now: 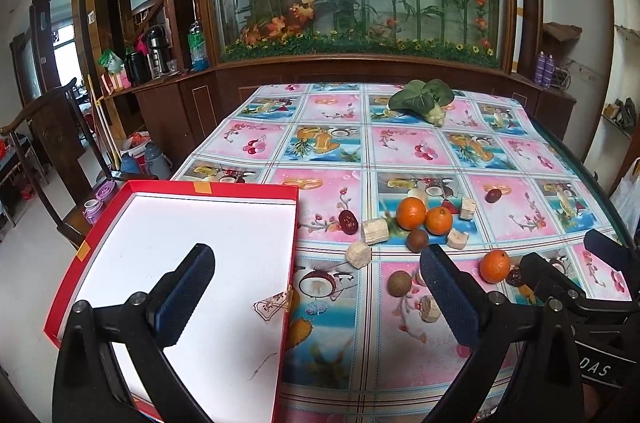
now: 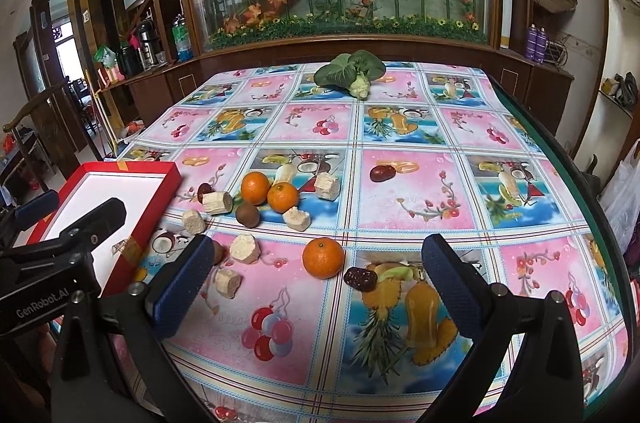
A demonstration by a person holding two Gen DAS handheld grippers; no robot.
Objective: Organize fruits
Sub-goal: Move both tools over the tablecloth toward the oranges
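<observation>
1. Both claws hang wide open, holding nothing: the left claw (image 1: 316,299) over the red box (image 1: 92,247), the right claw (image 2: 318,289) low over the bench (image 2: 420,183).
2. Nearest the right claw sits an orange (image 2: 323,258), firm and round, likely to roll; grip across its middle. The date (image 2: 360,279) beside it looks light.
3. Farther on, two oranges (image 2: 269,192) touch among pale chunks.
4. The bench's right edge curves close; open room lies beyond.

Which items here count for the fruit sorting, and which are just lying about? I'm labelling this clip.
For the job:
- oranges
- red dates
- brown round fruits
- red box

Lying about:
- leafy vegetable
- beige chunks; what they are is unclear

Both claws are open and empty.
</observation>
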